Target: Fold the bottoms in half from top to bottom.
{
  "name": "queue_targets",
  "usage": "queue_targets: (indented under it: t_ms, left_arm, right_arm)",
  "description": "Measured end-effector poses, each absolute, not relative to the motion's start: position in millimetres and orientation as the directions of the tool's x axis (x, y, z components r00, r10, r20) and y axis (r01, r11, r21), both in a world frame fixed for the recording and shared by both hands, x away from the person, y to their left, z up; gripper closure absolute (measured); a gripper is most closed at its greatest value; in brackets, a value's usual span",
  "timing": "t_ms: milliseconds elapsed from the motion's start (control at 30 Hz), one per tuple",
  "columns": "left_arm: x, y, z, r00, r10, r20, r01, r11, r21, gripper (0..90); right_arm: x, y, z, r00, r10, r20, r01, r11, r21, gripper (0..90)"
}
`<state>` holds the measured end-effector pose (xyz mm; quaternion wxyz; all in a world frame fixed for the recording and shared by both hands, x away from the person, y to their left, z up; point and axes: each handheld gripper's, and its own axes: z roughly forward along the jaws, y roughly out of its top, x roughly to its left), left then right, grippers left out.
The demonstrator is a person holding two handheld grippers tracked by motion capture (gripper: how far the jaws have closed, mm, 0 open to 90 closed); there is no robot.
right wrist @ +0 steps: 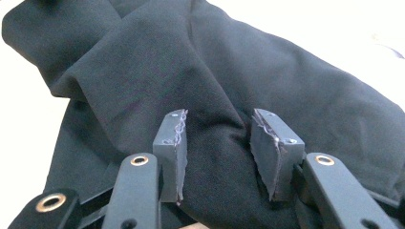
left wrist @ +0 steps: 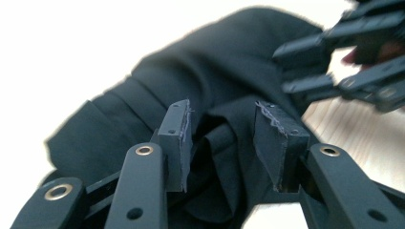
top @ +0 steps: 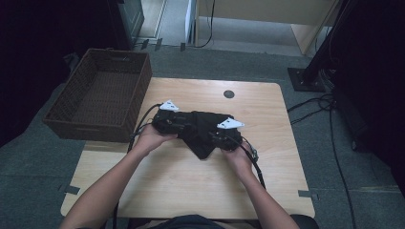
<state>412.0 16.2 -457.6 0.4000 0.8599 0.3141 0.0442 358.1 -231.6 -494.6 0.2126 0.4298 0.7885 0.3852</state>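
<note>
The black garment (top: 203,131) lies crumpled at the centre of your worktop (top: 191,186). Your left gripper (left wrist: 222,138), at its 9 o'clock, stands part-open around a fold, pads clear. Your right gripper (right wrist: 217,152), at its 4 o'clock, gapes over cloth. A wicker basket (top: 102,90) sits at 10 o'clock.

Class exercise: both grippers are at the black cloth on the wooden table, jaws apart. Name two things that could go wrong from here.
1. The left gripper straddles a bunched fold of the black cloth; closing may catch several layers, not one edge.
2. The right gripper faces smooth, flat fabric, so its pads may slip off without a pinch.
</note>
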Motion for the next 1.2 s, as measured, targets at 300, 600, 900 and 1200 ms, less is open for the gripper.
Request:
queue_targets:
  t_ms: [300, 600, 900, 1200]
  left_arm:
    - [399.1, 21.2, -482.6, 0.812, 0.569, -0.135, 0.469, -0.496, 0.731, 86.9]
    - [391.3, 37.7, -468.3, 0.805, 0.564, -0.187, 0.487, -0.446, 0.751, 68.2]
    - [411.7, 34.3, -438.5, 0.789, 0.591, -0.167, 0.474, -0.413, 0.778, 72.0]
    - [417.2, 17.2, -464.3, 0.781, 0.603, -0.163, 0.521, -0.486, 0.702, 67.0]
  right_arm:
    - [352.8, -233.2, -502.8, -0.553, 0.832, -0.032, 0.495, 0.359, 0.791, 58.9]
    - [348.6, -247.5, -494.1, -0.560, 0.828, 0.031, 0.513, 0.318, 0.797, 58.5]
    - [353.6, -236.5, -460.6, -0.584, 0.808, 0.077, 0.482, 0.269, 0.834, 69.4]
    - [367.4, -207.9, -474.1, -0.611, 0.787, 0.083, 0.499, 0.302, 0.812, 75.3]
